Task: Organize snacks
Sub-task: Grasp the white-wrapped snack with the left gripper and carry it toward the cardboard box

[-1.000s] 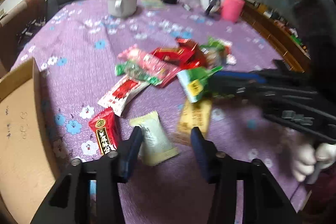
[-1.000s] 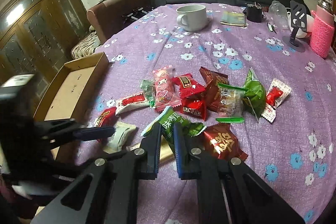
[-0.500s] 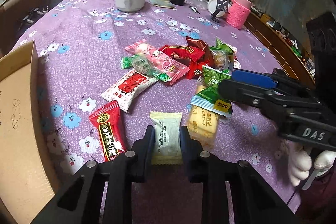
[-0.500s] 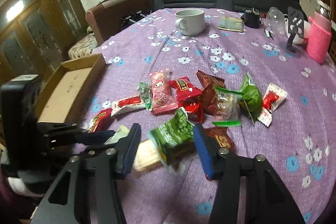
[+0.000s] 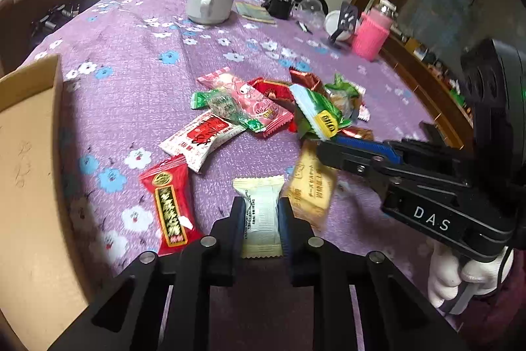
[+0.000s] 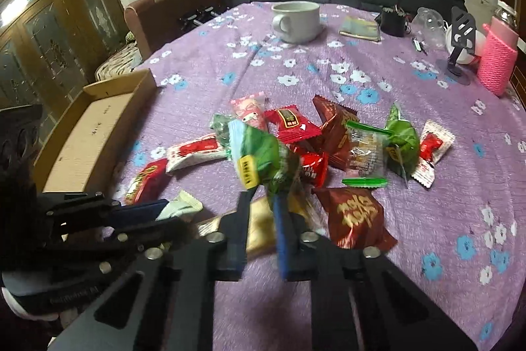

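Note:
My left gripper [image 5: 261, 206] is shut on a cream snack packet [image 5: 261, 213] that lies flat between its fingers above the purple cloth. My right gripper [image 6: 261, 203] is shut on a green snack packet [image 6: 259, 158] and holds it up off the table; the packet also shows in the left wrist view [image 5: 315, 111]. A pile of red, pink, green and brown snack packets [image 6: 328, 137] lies mid-table. A yellow biscuit packet [image 5: 310, 186] lies under the right gripper. An open cardboard box [image 6: 95, 134] stands at the left table edge.
A white mug [image 6: 297, 20], a small booklet [image 6: 360, 28], a black item, a phone stand [image 6: 460, 45] and a pink-sleeved bottle [image 6: 498, 61] stand at the back. A red packet [image 5: 169, 206] and a white-red packet [image 5: 203, 138] lie near the box. Sofa and chair lie behind.
My right gripper was shut on the green packet, opened half a second ago, and is now shut on it again, lifting it. My left gripper closed on the cream packet and holds it.

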Available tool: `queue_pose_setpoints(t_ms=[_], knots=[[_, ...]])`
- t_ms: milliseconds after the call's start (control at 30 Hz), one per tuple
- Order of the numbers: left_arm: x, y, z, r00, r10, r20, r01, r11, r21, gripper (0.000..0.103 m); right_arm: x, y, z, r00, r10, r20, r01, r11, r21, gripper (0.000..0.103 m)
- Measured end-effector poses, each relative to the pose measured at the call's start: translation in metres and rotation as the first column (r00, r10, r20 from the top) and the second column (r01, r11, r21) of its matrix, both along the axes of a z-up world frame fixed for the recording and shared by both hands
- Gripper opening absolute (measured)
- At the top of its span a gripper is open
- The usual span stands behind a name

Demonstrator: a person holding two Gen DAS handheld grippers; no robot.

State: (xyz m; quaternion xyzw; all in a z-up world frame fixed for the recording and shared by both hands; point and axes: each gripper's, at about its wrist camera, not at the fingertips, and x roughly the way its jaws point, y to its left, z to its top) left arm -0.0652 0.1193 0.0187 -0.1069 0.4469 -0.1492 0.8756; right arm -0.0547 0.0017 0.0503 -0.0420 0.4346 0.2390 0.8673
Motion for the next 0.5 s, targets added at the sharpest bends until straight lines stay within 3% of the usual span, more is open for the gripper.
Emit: queue_pose_setpoints(t_ms=[300,333,400,500], knots=[[-0.036,0.031,0.038,0.996,0.053,0.077,-0.045,0.993,-0.105,0.019,-0.022,0.003,0.02,0.999,0.03,0.022,-0.03,0.999,0.012,0.002],[-0.041,0.037,0.041,0.994,0.063,0.084,-0.053,0.991,-0.119,0.019,-0.02,0.002,0.019,0.999,0.008,0.048,-0.007,1.0,-0.015,0.007],[-0.05,0.049,0.047,0.991,0.09,0.1,-0.076,0.987,-0.139,0.019,-0.014,0.002,0.016,0.997,-0.025,0.068,0.029,0.998,-0.048,0.06],[-0.062,0.069,0.05,0.985,0.134,0.112,-0.115,0.981,-0.159,0.019,-0.005,0.005,0.013,0.994,-0.045,0.101,0.052,0.997,-0.062,0.062]])
